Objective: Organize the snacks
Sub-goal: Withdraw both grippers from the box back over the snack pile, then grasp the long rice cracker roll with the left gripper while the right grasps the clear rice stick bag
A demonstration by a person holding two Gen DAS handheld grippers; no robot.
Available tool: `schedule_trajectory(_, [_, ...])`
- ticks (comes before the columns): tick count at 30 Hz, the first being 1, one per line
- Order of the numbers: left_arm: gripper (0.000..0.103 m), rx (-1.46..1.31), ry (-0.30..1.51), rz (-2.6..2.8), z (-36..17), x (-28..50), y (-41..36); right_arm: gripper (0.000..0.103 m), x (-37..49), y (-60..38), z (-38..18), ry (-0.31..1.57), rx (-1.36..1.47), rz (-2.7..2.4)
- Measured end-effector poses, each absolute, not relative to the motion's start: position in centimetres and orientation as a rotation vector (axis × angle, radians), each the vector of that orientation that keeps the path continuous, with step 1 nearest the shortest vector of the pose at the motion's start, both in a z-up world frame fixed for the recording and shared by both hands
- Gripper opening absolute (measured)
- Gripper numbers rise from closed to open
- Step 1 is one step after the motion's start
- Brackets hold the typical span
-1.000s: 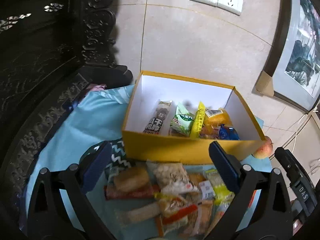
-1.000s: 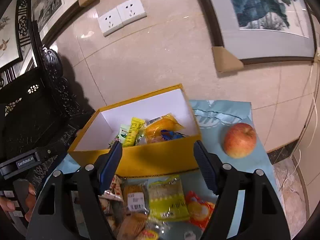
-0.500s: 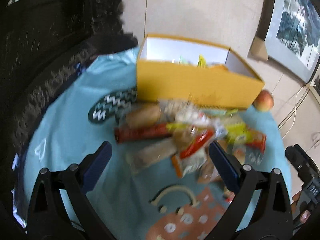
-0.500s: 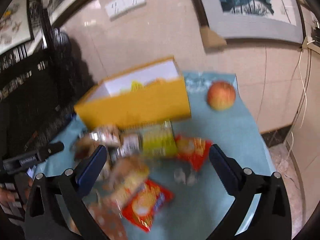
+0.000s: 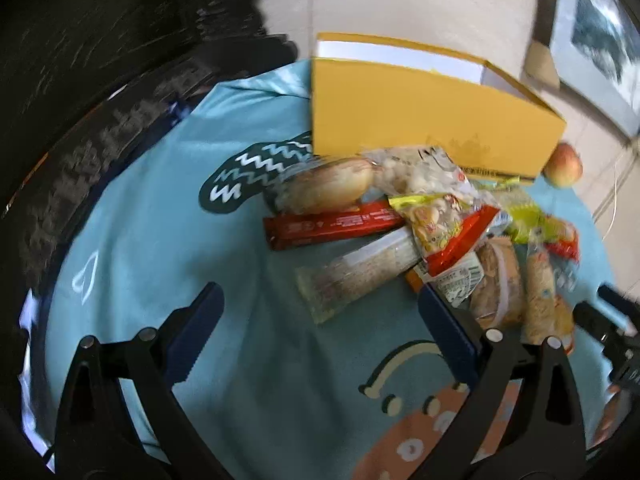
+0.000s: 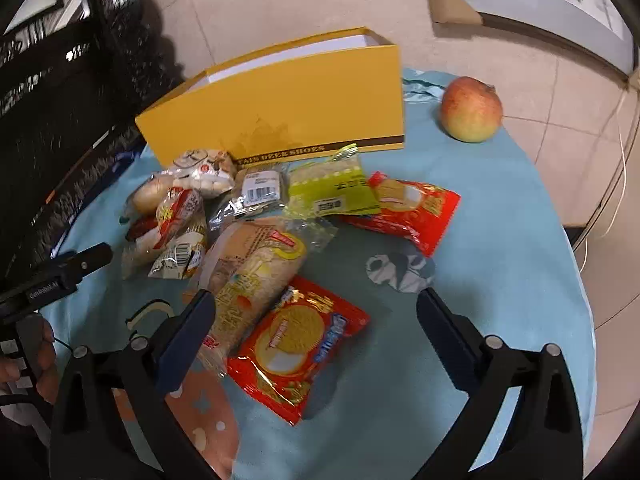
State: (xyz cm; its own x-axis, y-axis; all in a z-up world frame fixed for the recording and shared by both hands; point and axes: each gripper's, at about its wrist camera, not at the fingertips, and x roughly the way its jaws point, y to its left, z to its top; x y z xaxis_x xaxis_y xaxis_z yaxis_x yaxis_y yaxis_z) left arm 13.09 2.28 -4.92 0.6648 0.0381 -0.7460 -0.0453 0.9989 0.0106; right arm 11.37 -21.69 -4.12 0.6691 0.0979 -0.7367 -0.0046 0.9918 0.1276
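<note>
- Crinkly plastic snack packets (image 6: 256,240) lie heaped at the centre of the right wrist frame, on a light blue cloth (image 6: 500,240): red, lime-green and clear wrappers, overlapping.
- Yellow box (image 6: 296,104) stands just behind the heap (its contents are hidden from here).
- Apple (image 6: 472,109) sits at upper right, apart from the box.
- Right gripper (image 6: 316,320) has just spread its jaws wide; a red biscuit packet (image 6: 298,354) lies below them, ungripped.
- Left gripper (image 5: 320,320) is wide too, with a clear bar packet (image 5: 356,274) ahead.
</note>
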Motion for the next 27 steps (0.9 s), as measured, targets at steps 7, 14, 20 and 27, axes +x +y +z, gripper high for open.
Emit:
schedule_trajectory(7, [0.064, 0.076, 0.913, -0.084, -7.6, 15.1, -0.2, 0.094, 12.4, -21.6, -4.1, 0.827, 0.182, 0.079])
schedule_trajectory(14, [0.025, 0.131, 0.953, -0.07, -8.7, 16.8, -0.6, 0.094, 12.4, -24.2, -4.9, 0.827, 0.291, 0.086])
schedule_trajectory(20, [0.007, 0.125, 0.974, -0.055, -8.5, 15.5, 0.0, 0.094, 12.3, -24.7, -4.9, 0.837, 0.325, 0.091])
schedule_trajectory(27, [0.002, 0.024, 0.926, -0.087, -6.4, 11.5, 1.8, 0.094, 12.5, -23.4, -4.5, 0.865, 0.406, 0.197])
